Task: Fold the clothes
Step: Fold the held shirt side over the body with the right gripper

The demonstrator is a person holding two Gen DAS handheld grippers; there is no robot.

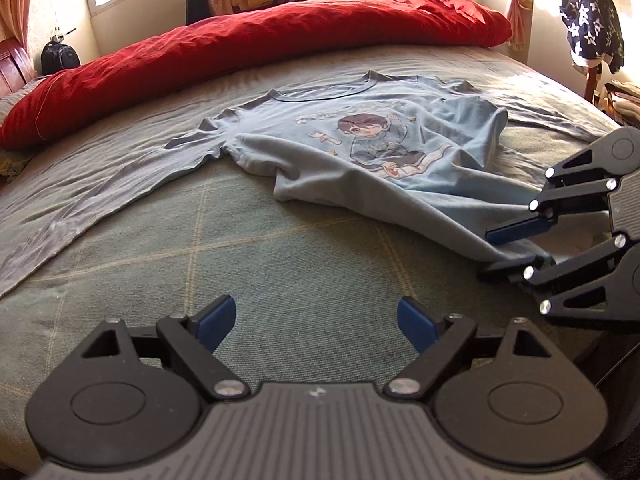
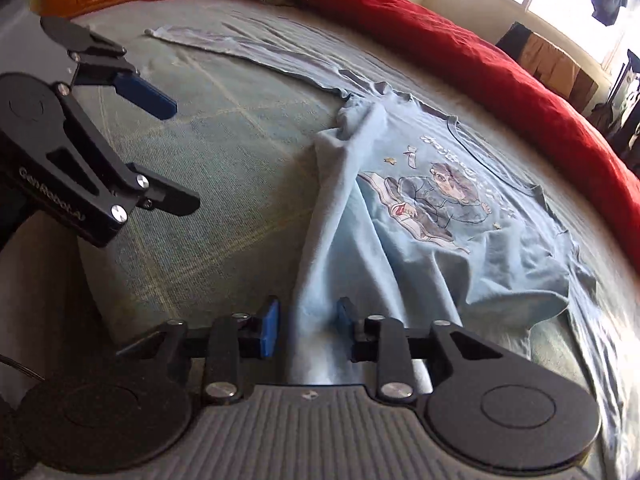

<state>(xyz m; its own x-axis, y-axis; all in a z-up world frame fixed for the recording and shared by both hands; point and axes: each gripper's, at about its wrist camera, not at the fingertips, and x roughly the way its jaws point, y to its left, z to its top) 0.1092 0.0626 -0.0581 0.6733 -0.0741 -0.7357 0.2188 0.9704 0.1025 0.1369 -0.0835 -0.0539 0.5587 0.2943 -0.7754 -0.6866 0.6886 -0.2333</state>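
1. My right gripper (image 2: 306, 330) pinches the hem of the light-blue long-sleeved cartoon-print shirt (image 1: 360, 148).
2. My left gripper (image 1: 316, 322) gapes wide — nothing between its jaws.
3. The shirt lies spread on the grey-green checked bedspread (image 1: 224, 248) — red duvet (image 1: 256, 36) beyond.

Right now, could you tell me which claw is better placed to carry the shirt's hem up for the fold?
The right claw: the shirt hem already sits between its pads. The left claw hangs open over bare bedcover.
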